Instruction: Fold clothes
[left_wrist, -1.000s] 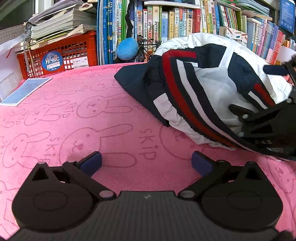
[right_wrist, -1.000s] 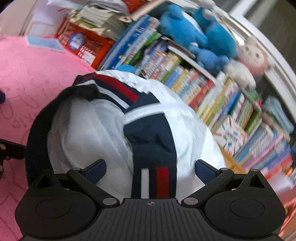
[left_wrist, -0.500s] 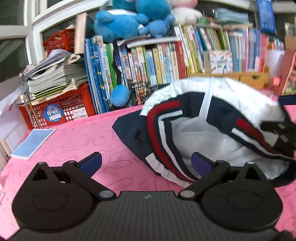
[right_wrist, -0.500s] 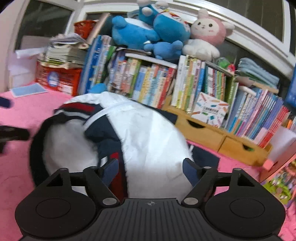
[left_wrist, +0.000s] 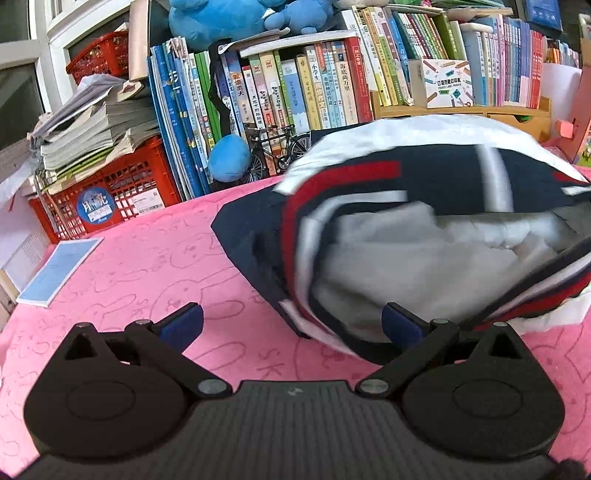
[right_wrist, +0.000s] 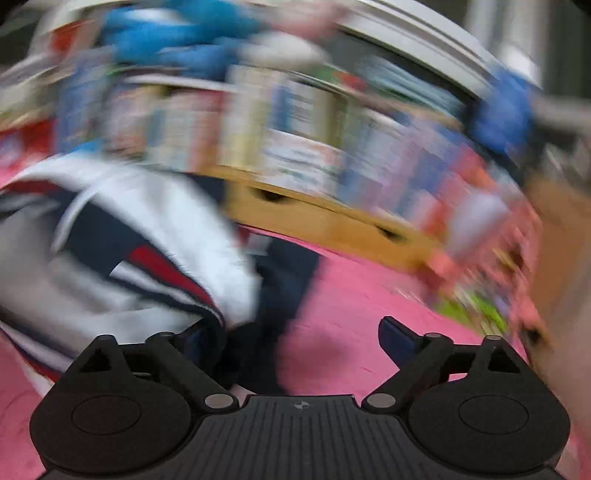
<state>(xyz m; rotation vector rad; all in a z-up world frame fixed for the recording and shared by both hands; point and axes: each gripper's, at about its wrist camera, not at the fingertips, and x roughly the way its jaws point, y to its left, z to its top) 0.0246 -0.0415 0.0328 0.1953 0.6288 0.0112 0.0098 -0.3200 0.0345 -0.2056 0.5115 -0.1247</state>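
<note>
Garment: a navy, white and red jacket lies in a rumpled heap on the pink surface, bulging upward, its pale lining showing through an opening that faces the left camera.
Surface: covered with a pink cloth printed with rabbit outlines; a light blue booklet lies flat near its far left edge.
Left hand-held gripper: jaws wide apart, low over the pink cloth; the right blue pad sits just at the jacket's near hem, though I cannot tell whether it touches; the left pad is over bare cloth, nothing clamped.
Right hand-held gripper: jaws apart, having just been opening wider; the picture is heavily smeared. The jacket's dark edge hangs between the fingers beside the left one, the right finger stands clear over pink cloth, and no pad presses on the fabric.
Behind: a row of upright books, a red crate stacked with papers, blue plush toys on top of the books, a small model bicycle and a wooden drawer box.
</note>
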